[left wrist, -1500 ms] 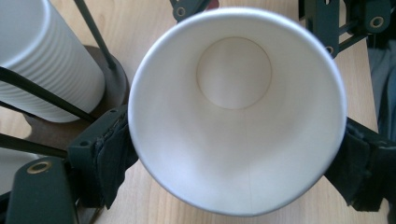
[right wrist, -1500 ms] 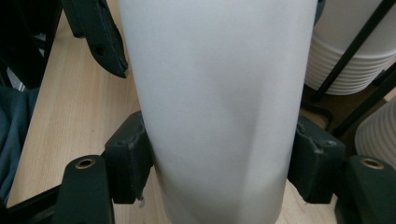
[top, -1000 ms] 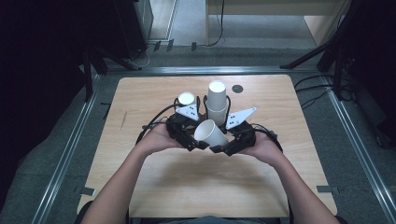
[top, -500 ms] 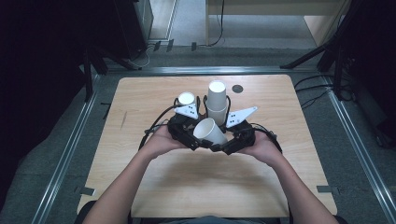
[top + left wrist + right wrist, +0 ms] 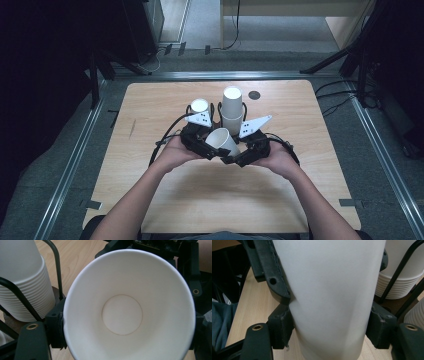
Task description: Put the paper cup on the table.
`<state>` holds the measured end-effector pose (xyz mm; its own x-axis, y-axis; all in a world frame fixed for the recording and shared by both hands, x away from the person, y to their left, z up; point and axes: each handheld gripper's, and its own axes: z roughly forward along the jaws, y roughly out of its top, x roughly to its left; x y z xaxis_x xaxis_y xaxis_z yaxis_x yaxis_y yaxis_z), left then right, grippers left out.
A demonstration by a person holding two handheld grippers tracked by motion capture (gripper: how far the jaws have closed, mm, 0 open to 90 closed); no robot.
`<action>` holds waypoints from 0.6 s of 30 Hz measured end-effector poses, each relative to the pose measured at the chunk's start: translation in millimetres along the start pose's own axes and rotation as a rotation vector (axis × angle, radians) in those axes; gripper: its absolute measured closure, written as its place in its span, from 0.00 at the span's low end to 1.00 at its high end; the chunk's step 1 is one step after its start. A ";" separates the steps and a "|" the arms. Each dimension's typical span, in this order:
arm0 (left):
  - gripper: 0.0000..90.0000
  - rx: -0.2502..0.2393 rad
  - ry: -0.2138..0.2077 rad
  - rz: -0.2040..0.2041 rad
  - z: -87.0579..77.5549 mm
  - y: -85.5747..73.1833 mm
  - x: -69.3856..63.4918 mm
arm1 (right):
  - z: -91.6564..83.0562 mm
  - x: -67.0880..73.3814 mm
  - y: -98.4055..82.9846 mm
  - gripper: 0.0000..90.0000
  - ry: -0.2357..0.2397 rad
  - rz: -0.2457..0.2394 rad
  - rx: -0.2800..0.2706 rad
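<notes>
A single white paper cup (image 5: 222, 140) is held tilted above the table between both hands, its mouth toward the person's left. In the left gripper view I look straight into the cup (image 5: 122, 315). My left gripper (image 5: 127, 325) has just been closing its jaws, and the pads now press on the rim from both sides. In the right gripper view the cup's side wall (image 5: 332, 302) stands between the jaws of my right gripper (image 5: 329, 332), whose pads squeeze it. In the high view the left gripper (image 5: 209, 149) and the right gripper (image 5: 235, 156) meet at the cup.
Behind the hands a tall stack of upturned cups (image 5: 232, 107) stands in a black wire holder, with a shorter stack (image 5: 199, 106) to its left. A small dark disc (image 5: 254, 95) lies on the wooden table (image 5: 150, 110). Dark floor and rails surround the table.
</notes>
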<state>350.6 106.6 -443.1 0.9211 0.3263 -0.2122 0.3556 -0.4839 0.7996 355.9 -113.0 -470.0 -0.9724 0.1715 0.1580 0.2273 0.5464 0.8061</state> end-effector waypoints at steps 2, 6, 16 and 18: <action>0.23 0.004 -0.002 -0.001 1.0 -0.1 0.0 | 0.0 0.0 -0.4 0.35 -0.001 -0.003 0.004; 0.26 0.007 -0.005 0.000 1.3 0.0 -0.3 | -0.1 -0.2 -1.3 0.35 0.000 -0.007 0.012; 0.27 0.036 -0.005 -0.005 -0.1 4.5 -4.9 | 3.5 3.9 -0.5 0.27 -0.021 0.006 0.061; 0.27 0.046 0.007 0.004 -1.5 4.9 -5.4 | 2.8 4.3 -0.7 0.26 -0.024 0.008 0.064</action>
<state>347.1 103.7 -437.2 0.9215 0.3296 -0.2053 0.3591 -0.5221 0.7736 351.7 -110.4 -471.5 -0.9693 0.1951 0.1499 0.2385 0.5960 0.7667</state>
